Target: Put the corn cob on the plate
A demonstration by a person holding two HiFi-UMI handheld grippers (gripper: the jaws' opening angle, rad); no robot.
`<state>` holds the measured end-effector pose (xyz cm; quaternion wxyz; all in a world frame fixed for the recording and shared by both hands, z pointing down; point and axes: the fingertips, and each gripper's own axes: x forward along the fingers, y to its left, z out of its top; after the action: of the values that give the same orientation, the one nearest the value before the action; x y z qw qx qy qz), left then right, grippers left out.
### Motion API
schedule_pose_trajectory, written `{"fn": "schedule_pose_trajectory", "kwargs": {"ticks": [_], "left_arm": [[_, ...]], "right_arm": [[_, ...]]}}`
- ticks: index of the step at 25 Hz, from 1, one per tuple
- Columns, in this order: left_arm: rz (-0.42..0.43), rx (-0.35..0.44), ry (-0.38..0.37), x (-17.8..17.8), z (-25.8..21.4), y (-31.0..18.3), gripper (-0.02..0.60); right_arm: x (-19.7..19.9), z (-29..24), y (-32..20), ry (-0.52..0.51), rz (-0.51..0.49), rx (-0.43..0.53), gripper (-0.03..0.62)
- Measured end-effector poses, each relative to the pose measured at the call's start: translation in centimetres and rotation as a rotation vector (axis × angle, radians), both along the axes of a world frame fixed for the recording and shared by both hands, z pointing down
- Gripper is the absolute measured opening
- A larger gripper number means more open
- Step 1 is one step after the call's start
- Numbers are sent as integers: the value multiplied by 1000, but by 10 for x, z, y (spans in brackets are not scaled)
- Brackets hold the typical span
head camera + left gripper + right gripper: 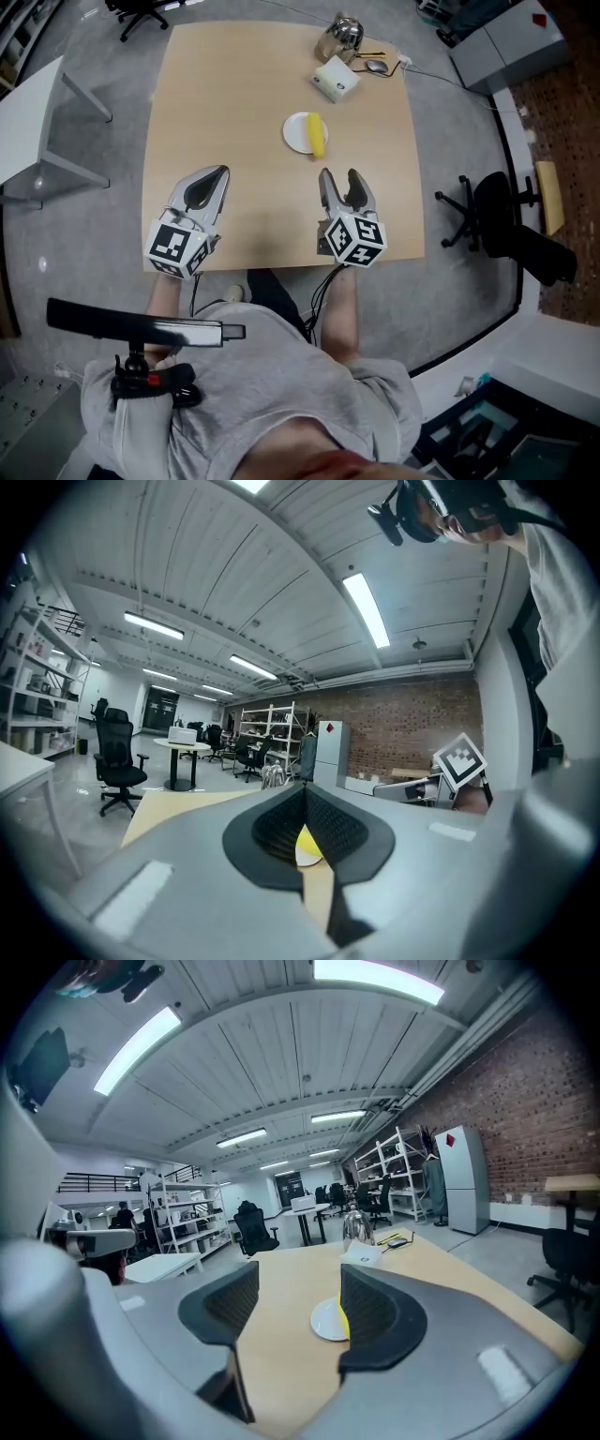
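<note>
The yellow corn cob (317,137) lay on the white plate (294,131), toward the far edge of the desk (234,94). The left claw (221,173) was pressed together. The right claw (338,176) was spread, holding nothing. The corn looked stiff, light and likely to roll, so I'd pinch its middle.

One light wooden square table (244,94) carried one round white plate (295,131), one yellow corn cob (317,137), one cream-coloured boxy block (336,79) and one shiny metal pot (343,36). Two grey hand-held grippers showed: the left gripper (219,172) and the right gripper (338,174). On the floor stood one white side table (37,112) and two chairs: a black office chair (497,216) at the right, a second black chair (141,9) at the far left.
</note>
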<state>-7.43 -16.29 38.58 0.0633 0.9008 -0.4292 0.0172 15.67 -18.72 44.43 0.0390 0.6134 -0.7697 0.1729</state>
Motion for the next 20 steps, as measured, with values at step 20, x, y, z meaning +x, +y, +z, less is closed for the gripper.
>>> {"fn": "schedule_pose_trajectory", "kwargs": {"ticks": [20], "left_arm": [[63,113,19,-4,-58,57,20]], "right_arm": [[-3,-59,92,9,62,96,261]]}}
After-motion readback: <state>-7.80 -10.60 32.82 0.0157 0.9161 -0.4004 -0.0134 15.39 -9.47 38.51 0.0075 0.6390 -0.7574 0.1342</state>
